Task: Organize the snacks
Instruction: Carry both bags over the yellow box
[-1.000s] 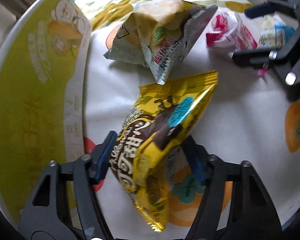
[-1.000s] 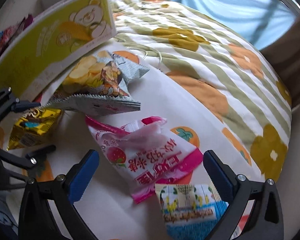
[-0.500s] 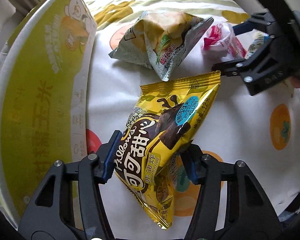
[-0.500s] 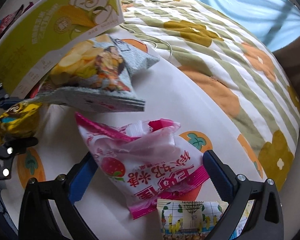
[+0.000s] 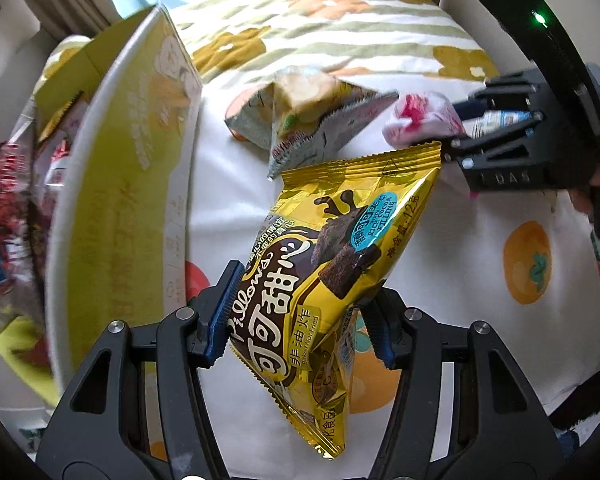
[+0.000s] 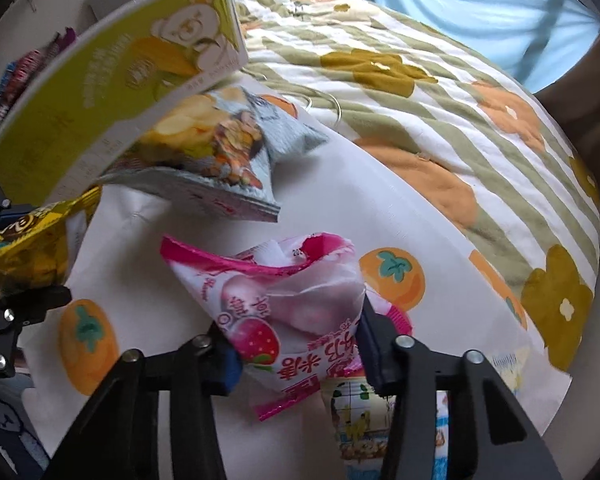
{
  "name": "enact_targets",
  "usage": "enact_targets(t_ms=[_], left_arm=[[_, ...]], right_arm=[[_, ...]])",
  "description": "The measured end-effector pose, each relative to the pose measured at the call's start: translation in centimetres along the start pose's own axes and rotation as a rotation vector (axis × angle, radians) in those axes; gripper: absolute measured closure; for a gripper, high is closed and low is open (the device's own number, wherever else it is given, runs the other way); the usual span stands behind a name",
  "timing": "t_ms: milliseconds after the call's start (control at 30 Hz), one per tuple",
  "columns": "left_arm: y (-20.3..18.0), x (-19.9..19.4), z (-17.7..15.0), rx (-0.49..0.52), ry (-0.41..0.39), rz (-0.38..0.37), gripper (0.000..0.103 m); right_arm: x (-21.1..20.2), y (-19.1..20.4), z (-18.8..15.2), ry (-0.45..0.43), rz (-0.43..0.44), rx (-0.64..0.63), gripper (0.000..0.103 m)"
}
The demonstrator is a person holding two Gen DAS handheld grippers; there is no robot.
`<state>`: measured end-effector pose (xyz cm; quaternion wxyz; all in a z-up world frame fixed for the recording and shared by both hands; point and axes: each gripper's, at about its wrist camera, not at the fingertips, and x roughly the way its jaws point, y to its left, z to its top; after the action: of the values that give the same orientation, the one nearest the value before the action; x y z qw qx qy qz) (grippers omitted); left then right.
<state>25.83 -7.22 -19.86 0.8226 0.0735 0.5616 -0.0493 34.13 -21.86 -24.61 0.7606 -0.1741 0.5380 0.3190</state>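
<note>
My left gripper (image 5: 300,316) was closed on a yellow chocolate-pillow packet (image 5: 336,252), pinching its lower half so the bag stood tilted up and away from me, lifted clear of the white persimmon-print cloth (image 5: 480,264). I judged this grip kept the packet free to carry to the yellow-green carton (image 5: 120,184) just to the left of those fingers; the carton's open mouth showed several wrappers already inside, too blurred to count.

My right gripper (image 6: 296,344) was clamped on a pink strawberry packet (image 6: 284,300), crumpling its middle, with the bag's top flaring out ahead of the fingers. Directly beneath that gripper, partly hidden, lay one small blue-and-white packet (image 6: 352,420) on the cloth.

Ahead of both grippers, between them and the carton's near corner, one pale blue chip bag (image 6: 220,148) rested on the cloth, apparently waiting its turn.

Counted: two grippers, each holding one packet; two loose packets on the cloth, making four snacks outside the carton; one carton. Beyond everything lay a striped flowered quilt (image 6: 420,92).
</note>
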Motion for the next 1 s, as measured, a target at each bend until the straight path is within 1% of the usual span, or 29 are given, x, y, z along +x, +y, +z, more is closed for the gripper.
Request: enact_targets(t_ms=[133,267,433,567,667,767,900,1000], left_arm=[[0.0,-1.7,-0.3,-0.008,-0.032,0.005,0.05],[0.1,-4.5,-0.2,-0.016,-0.088,0.024,0.05],[1.5,-9.3,1.3,-0.05,-0.192,0.044,0.05],[4.2,-12.5,3.1,-0.059,-0.28,0.074,0.05],[6.4,-13.9,4.5,-0.057,-0.322,0.088,0.05],[9.8,-15.0,6.0,-0.052,-0.359,0.098,0.05],[14.6,-15.0,7.7,-0.046,-0.355,0.094,0.05],[18.3,-14.2,8.8,-0.036,-0.348,0.096,0.05]], right_arm=[[-2.0,0.8,-1.0,-0.031,0.027,0.06,0.061],[-5.1,1.6,-1.7,-0.084,0.04,0.124,0.061],[-9.6,2.9,-0.6,-0.155,0.046,0.14,0.061],[-12.7,4.7,2.2,-0.21,0.038,0.11,0.061],[-14.2,6.0,4.2,-0.253,0.041,0.1,0.061],[-15.0,7.6,7.2,-0.299,0.037,0.107,0.061],[-15.2,9.7,11.1,-0.334,0.036,0.138,0.061],[-14.4,11.6,14.2,-0.35,0.034,0.157,0.061]])
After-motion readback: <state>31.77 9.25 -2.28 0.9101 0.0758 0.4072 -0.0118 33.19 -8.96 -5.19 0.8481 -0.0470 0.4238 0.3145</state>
